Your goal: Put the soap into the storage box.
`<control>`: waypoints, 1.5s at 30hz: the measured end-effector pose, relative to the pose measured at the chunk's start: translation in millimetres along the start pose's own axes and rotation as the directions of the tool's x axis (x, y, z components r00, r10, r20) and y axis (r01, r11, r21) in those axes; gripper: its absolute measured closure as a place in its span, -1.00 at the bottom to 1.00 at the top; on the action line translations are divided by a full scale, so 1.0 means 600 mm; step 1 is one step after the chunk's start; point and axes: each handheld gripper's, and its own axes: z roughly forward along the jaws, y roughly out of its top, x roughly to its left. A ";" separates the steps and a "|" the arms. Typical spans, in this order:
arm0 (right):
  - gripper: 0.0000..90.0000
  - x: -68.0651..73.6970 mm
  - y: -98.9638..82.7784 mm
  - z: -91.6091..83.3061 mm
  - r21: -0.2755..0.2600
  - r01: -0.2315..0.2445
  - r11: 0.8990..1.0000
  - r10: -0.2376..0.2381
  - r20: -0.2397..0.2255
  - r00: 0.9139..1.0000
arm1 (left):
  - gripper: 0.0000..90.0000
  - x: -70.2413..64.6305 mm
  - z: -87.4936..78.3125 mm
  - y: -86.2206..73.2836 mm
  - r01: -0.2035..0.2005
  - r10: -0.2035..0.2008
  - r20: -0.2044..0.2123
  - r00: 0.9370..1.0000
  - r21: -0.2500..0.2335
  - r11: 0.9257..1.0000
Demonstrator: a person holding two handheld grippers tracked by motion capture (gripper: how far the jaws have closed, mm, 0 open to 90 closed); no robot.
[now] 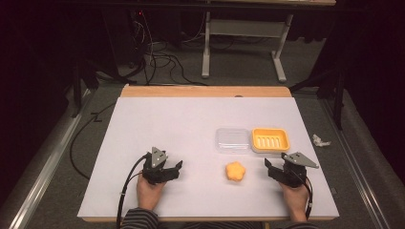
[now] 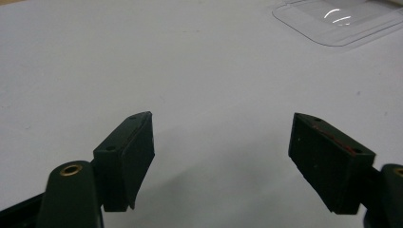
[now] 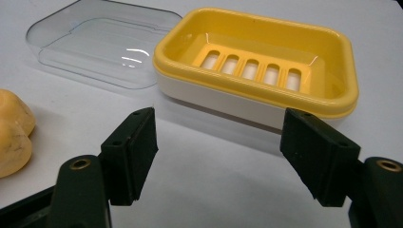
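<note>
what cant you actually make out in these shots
- Orange flower-shaped soap: the right gripper view's left edge cuts most of it off.
- Clear plastic lid: just a corner in the left gripper view, cut by the top edge.
- Small white crumpled scrap beside the table: too small in the high view to identify.
- Yellow slotted soap dish: what lies under its slots is hidden.

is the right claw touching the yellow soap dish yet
Apart. In the right gripper view the right claw stands open with bare white table between its jaws and the yellow soap dish; the high view shows the same gap.
</note>
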 end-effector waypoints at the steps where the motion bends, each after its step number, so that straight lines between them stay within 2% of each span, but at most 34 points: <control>1: -0.36 0.000 0.000 0.000 0.004 -0.001 1.000 0.001 -0.001 1.000 | -0.46 0.000 0.000 0.000 0.000 0.000 0.000 1.000 0.001 1.000; 5: -0.37 0.002 0.001 0.003 0.017 0.014 1.000 -0.014 0.002 1.000 | -0.46 0.000 0.000 0.000 0.000 0.000 0.003 1.000 0.002 1.000; 14: -0.39 0.001 0.002 0.005 0.031 -0.001 1.000 0.001 0.006 1.000 | -0.47 0.000 -0.001 0.000 -0.003 0.003 0.004 1.000 0.002 1.000; 16: -0.39 -0.001 0.003 0.006 0.042 -0.001 0.999 0.001 -0.006 1.000 | -0.47 0.000 -0.001 0.000 -0.004 0.004 0.004 1.000 0.003 1.000; 20: -0.38 -0.009 0.003 0.006 0.039 -0.041 0.998 0.042 -0.034 0.999 | -0.47 0.000 -0.001 0.000 -0.004 0.004 0.004 1.000 0.002 1.000; 35: -0.40 -0.007 0.004 -0.004 0.021 -0.035 0.999 0.036 -0.053 0.998 | -0.47 0.001 0.000 0.001 0.002 -0.002 0.002 1.000 0.002 1.000; 37: -0.40 -0.005 0.004 -0.009 0.014 -0.042 0.999 0.043 -0.060 0.997 | -0.47 0.000 0.000 0.000 0.004 -0.004 0.003 1.000 -0.001 1.000; 41: -0.41 -0.003 0.006 -0.015 0.007 -0.028 1.000 0.029 -0.072 0.997 | -0.47 0.001 0.000 0.001 0.004 -0.004 0.001 1.000 0.000 1.000; 45: -0.45 0.000 0.009 -0.024 0.002 -0.046 0.999 0.046 -0.107 0.993 | -0.47 0.001 0.000 0.001 0.006 -0.006 0.002 1.000 0.001 1.000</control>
